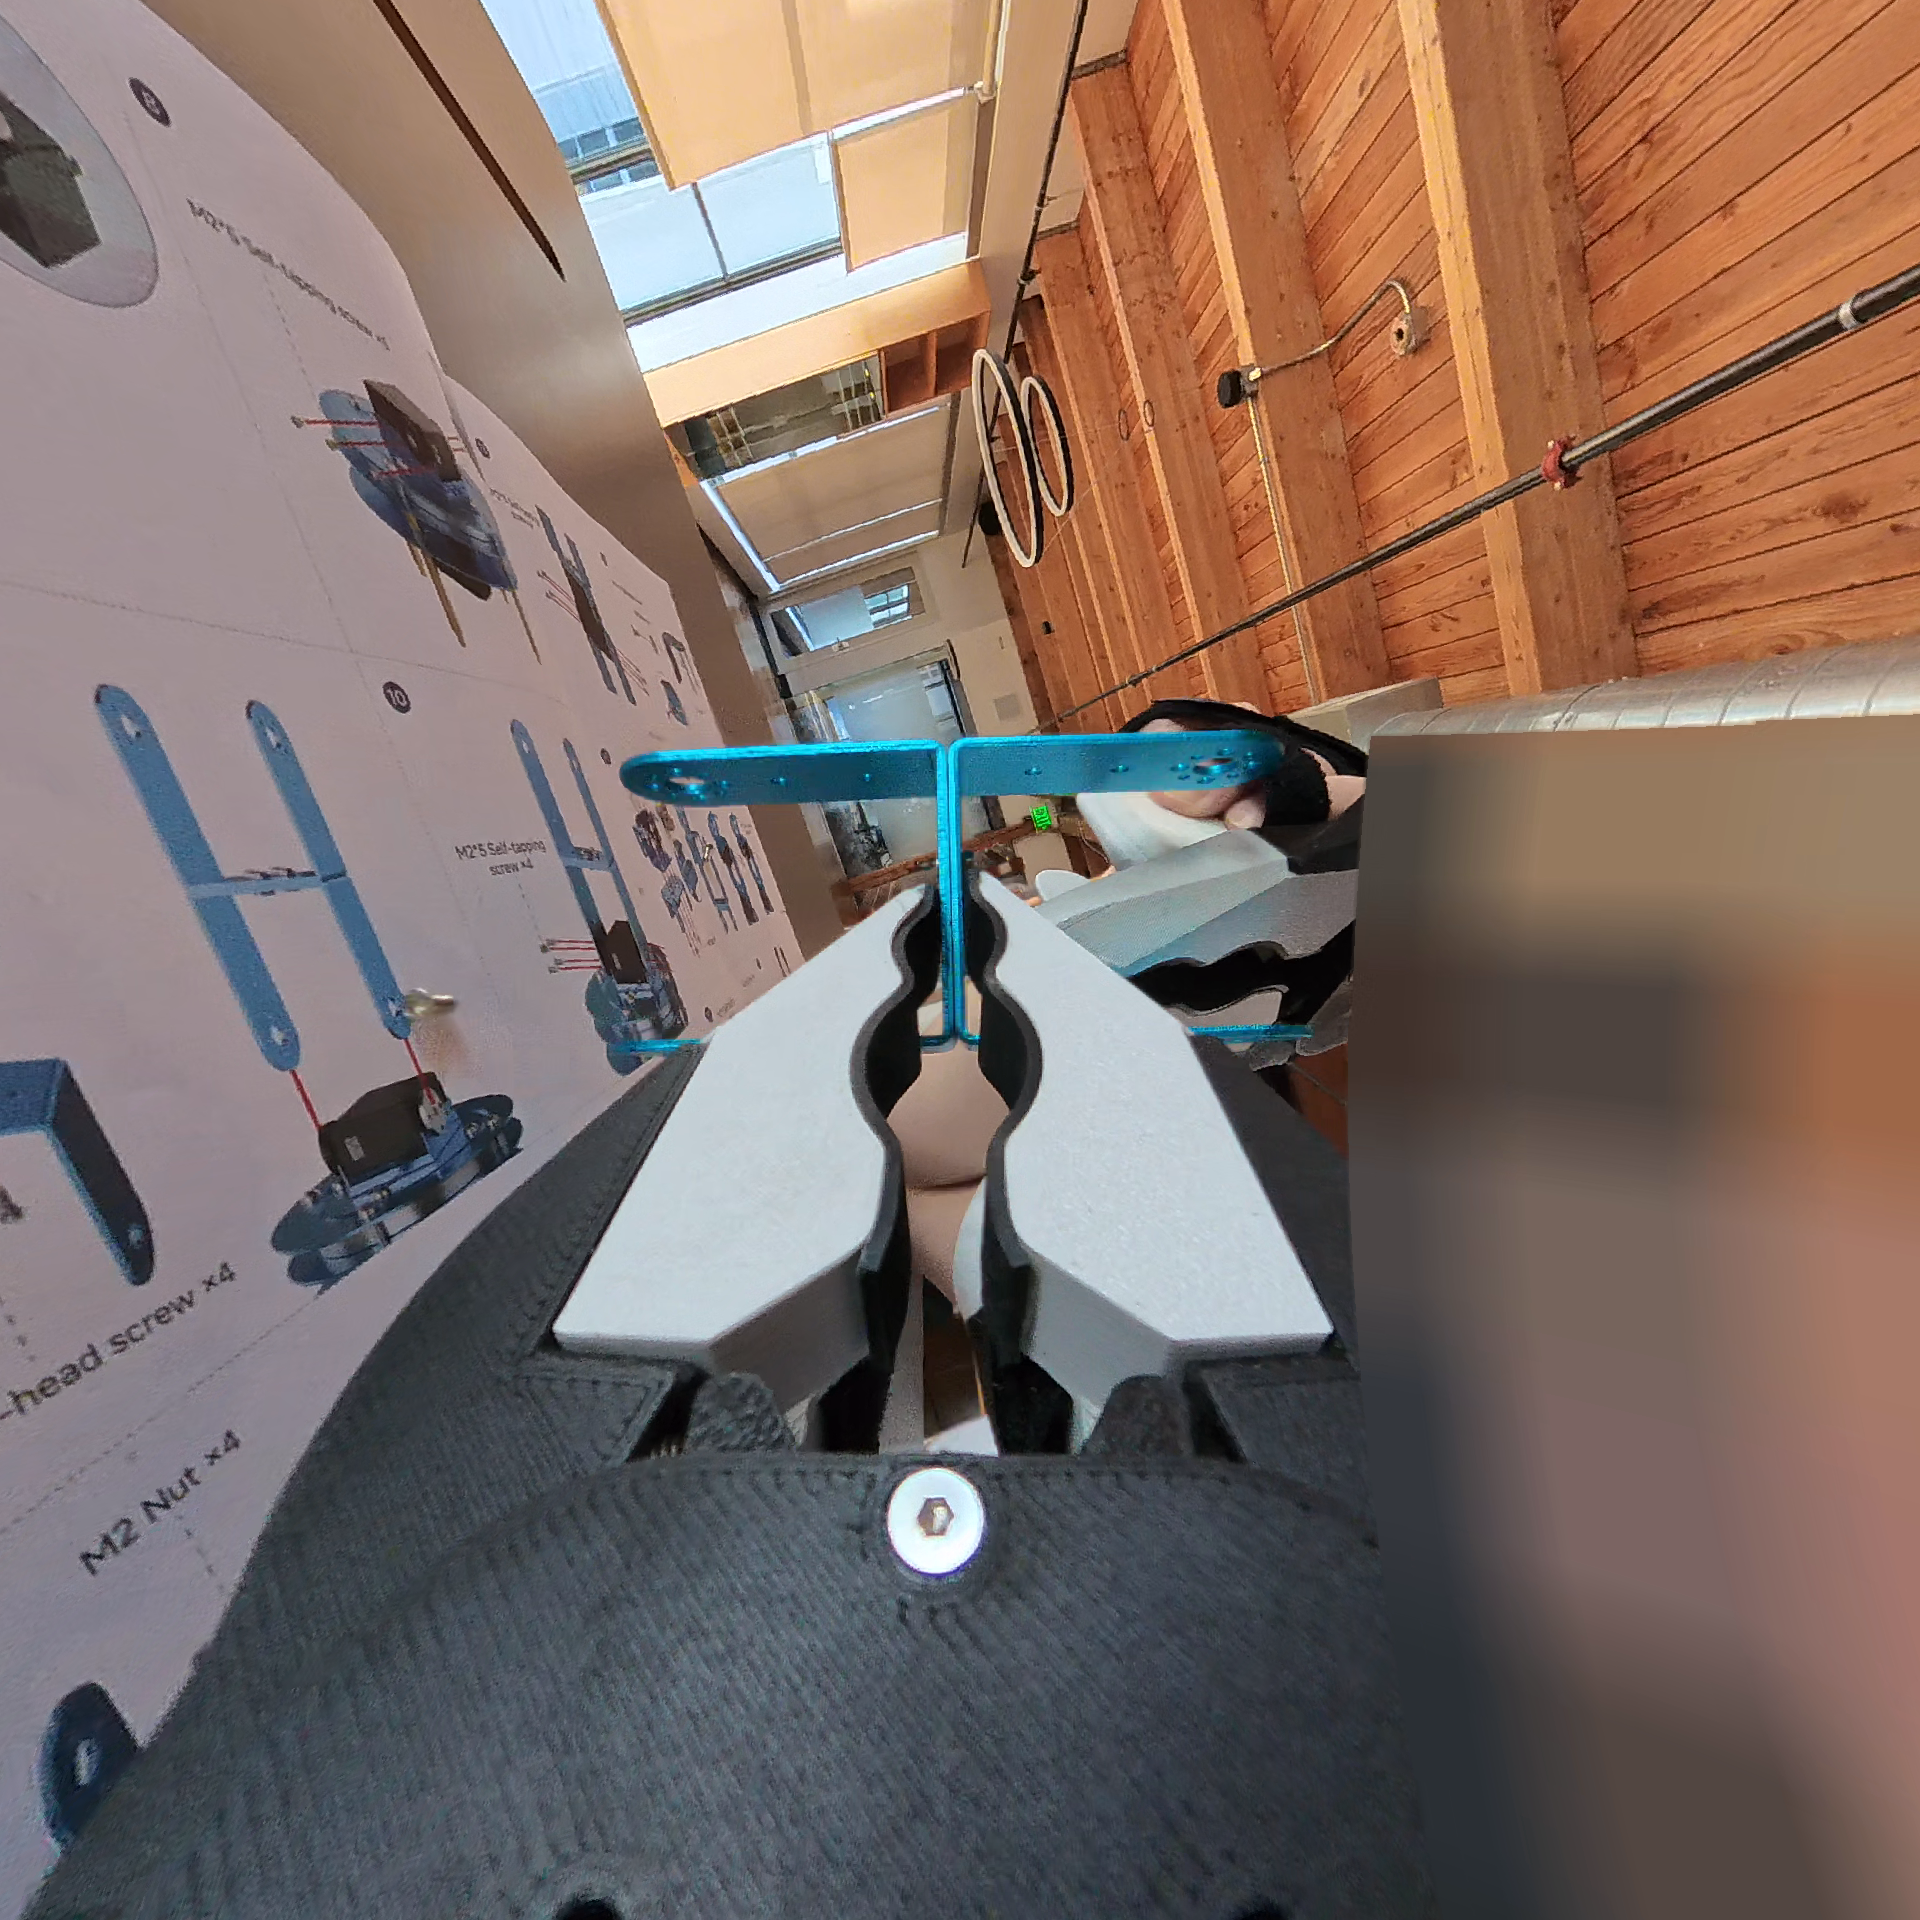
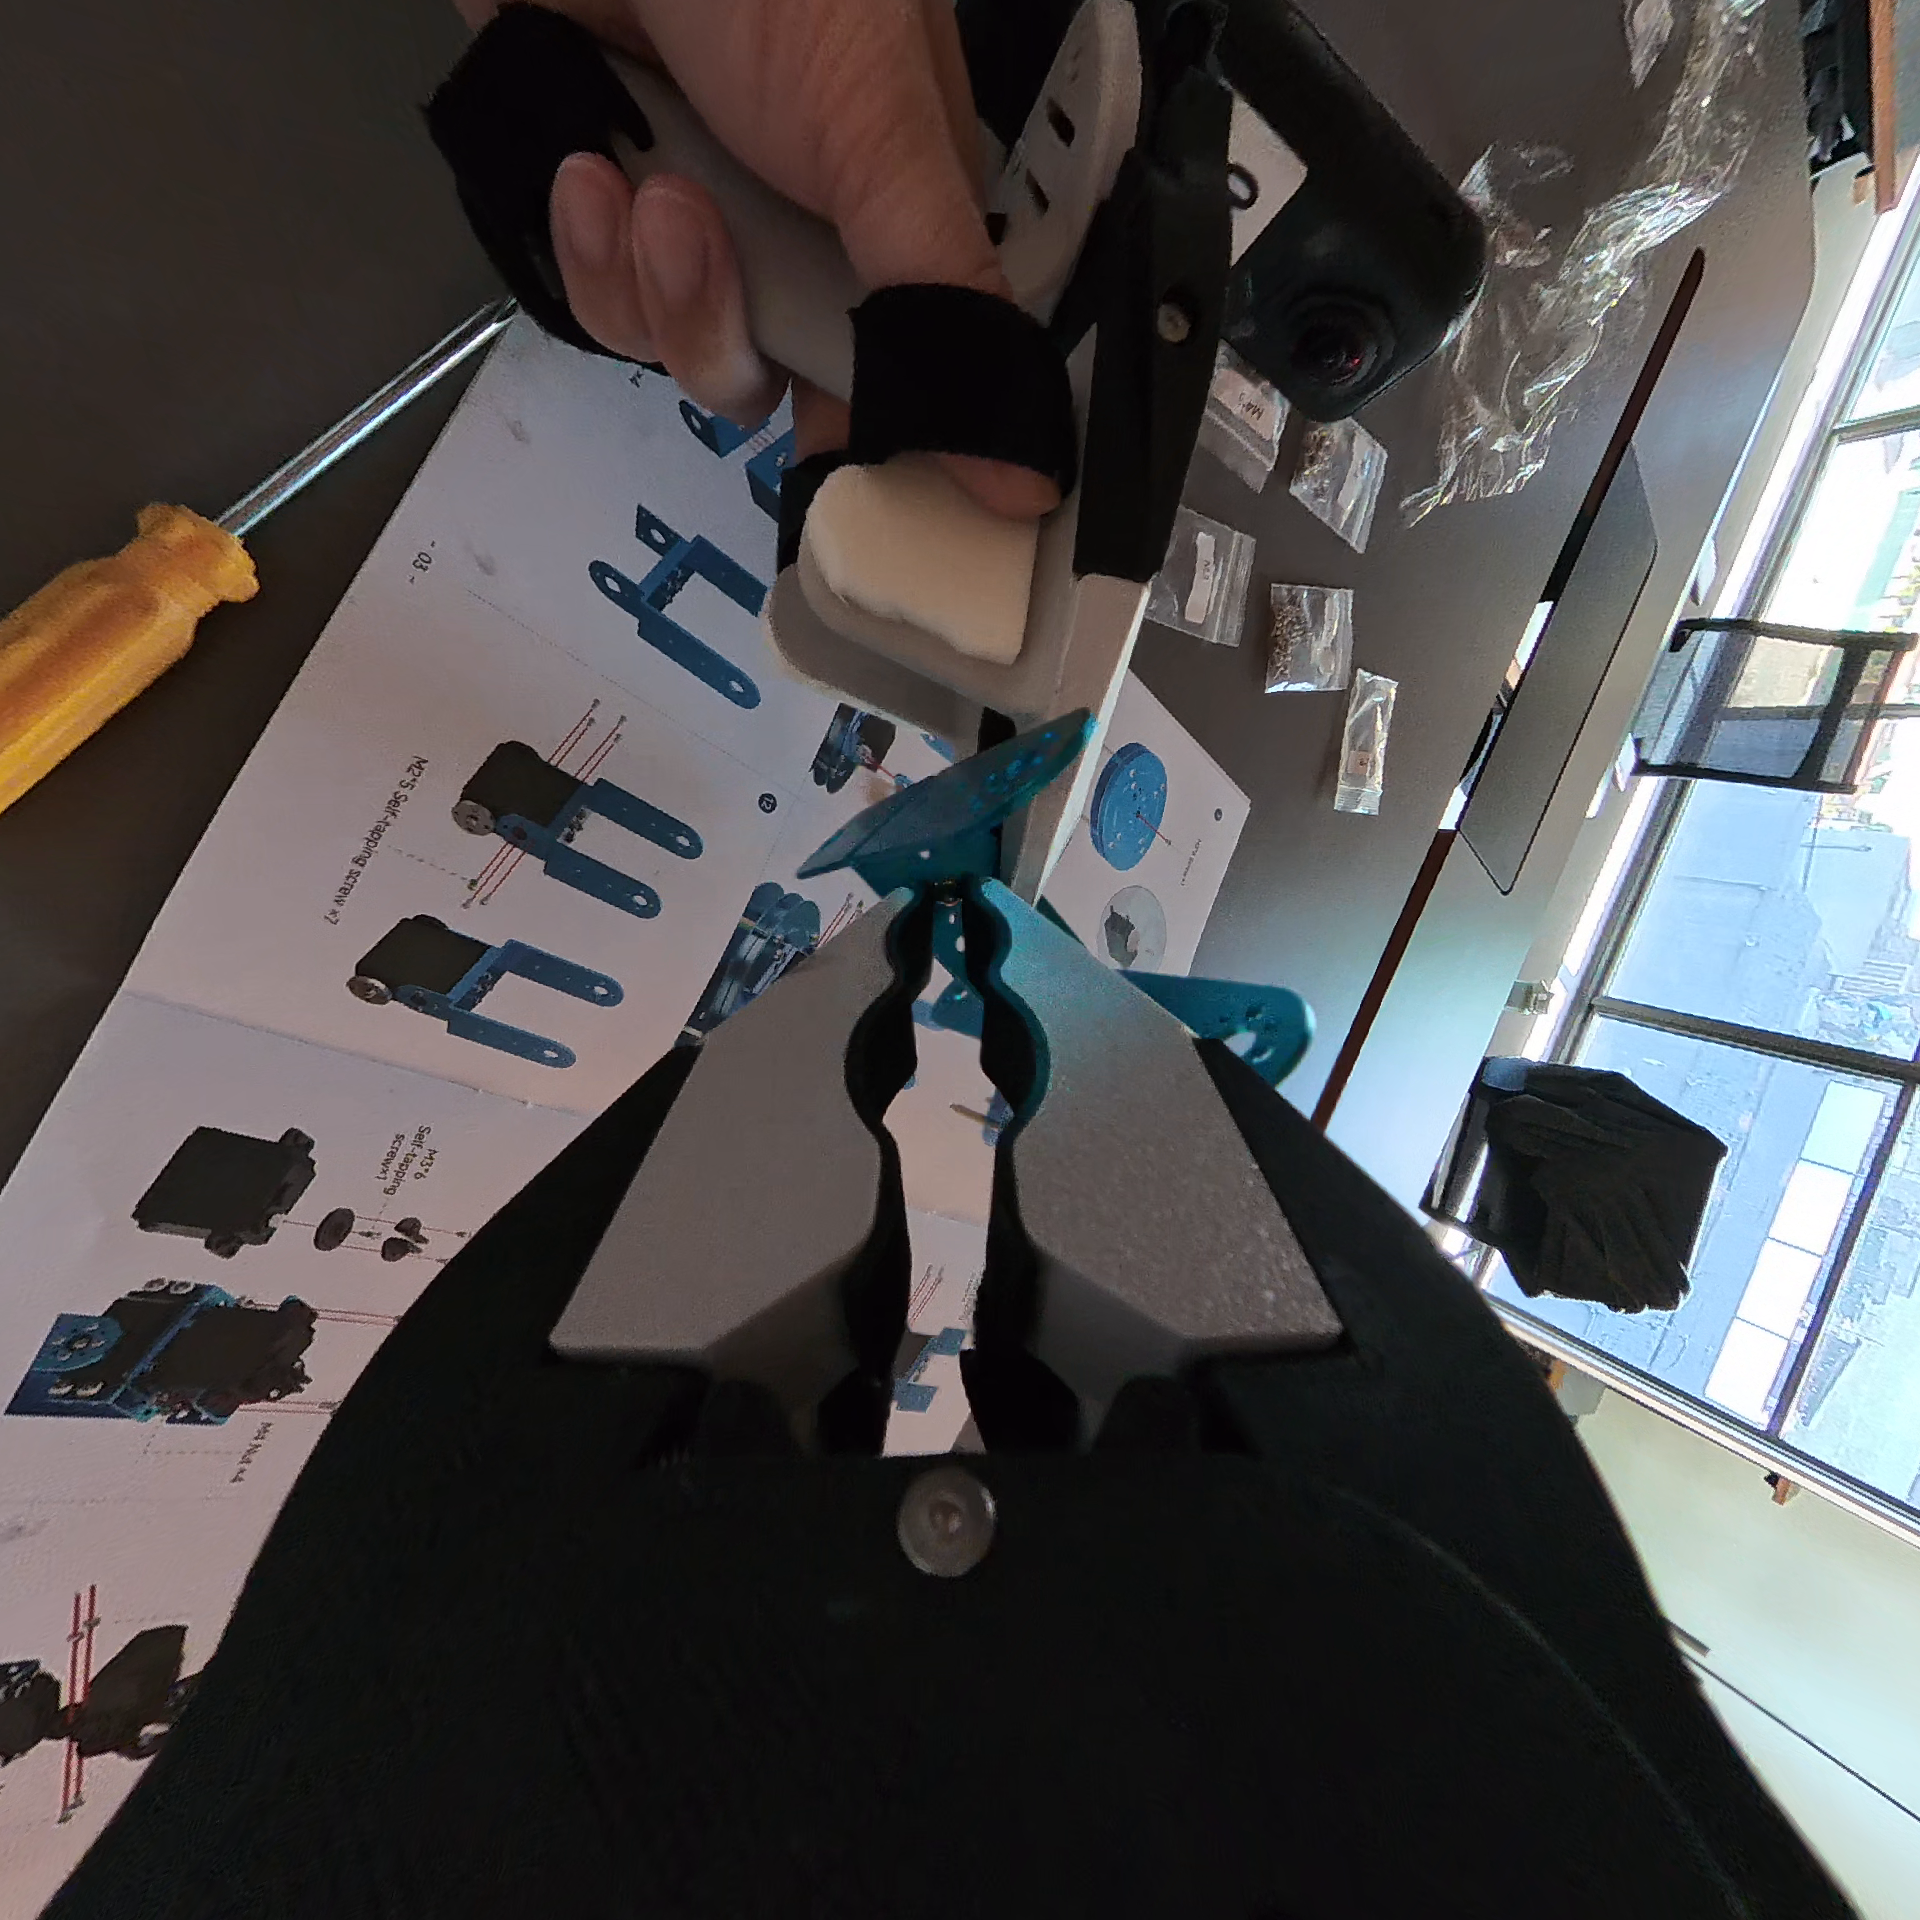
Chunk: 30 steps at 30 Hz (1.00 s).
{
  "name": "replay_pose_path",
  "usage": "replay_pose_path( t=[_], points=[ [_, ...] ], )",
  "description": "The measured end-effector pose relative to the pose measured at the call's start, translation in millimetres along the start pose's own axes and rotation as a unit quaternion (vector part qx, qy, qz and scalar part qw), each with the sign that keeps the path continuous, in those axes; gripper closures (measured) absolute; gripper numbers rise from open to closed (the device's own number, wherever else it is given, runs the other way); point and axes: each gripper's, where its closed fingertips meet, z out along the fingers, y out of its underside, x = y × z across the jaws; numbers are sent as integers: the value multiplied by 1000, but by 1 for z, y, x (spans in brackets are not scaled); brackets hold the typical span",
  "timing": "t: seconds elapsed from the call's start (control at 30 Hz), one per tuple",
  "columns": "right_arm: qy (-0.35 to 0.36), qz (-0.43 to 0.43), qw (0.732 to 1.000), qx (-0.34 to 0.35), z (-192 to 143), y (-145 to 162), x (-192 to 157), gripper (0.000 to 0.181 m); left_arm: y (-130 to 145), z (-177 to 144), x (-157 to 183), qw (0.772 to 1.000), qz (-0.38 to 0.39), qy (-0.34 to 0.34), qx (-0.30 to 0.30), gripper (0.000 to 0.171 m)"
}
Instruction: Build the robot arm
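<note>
My left gripper (image 1: 954, 896) is shut on two blue metal brackets held back to back. Their perforated arms spread left (image 1: 790, 774) and right (image 1: 1101, 764) above the fingertips. The right gripper's grey fingers (image 1: 1174, 899) come in from the right and meet the right-hand bracket. In the right wrist view my right gripper (image 2: 940, 896) is shut on the blue bracket (image 2: 935, 805), and another blue arm (image 2: 1247, 1029) sticks out to the right. A hand (image 2: 831, 135) holds the left gripper, whose fingers (image 2: 1101, 655) reach the same brackets from above.
A printed assembly sheet (image 2: 343, 831) lies on the dark table (image 2: 208, 208); it also shows in the left wrist view (image 1: 208, 623). A yellow-handled screwdriver (image 2: 114, 634) lies at the left. Several small plastic bags of hardware (image 2: 1309, 634) lie beyond the sheet. Windows are at the right.
</note>
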Motion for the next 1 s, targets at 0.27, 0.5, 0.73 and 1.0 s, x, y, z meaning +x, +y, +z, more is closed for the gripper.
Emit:
replay_pose_path(
  t=[0.27,0.5,0.73,1.0],
  points=[
    [14,14,1000,-11,-3,6,7,176,-2,-1,3,999,30,-7,7,170],
    [18,19,1000,15,-11,0,10,177,-1,-1,6,999,49,-10,0,170],
    [-52,87,992,80,-13,-5,1,177,-65,-45,32,993,90,-20,67,170],
    [-232,180,956,25,61,16,-50,176,-100,-78,39,982,141,-62,104,170]
  ],
)
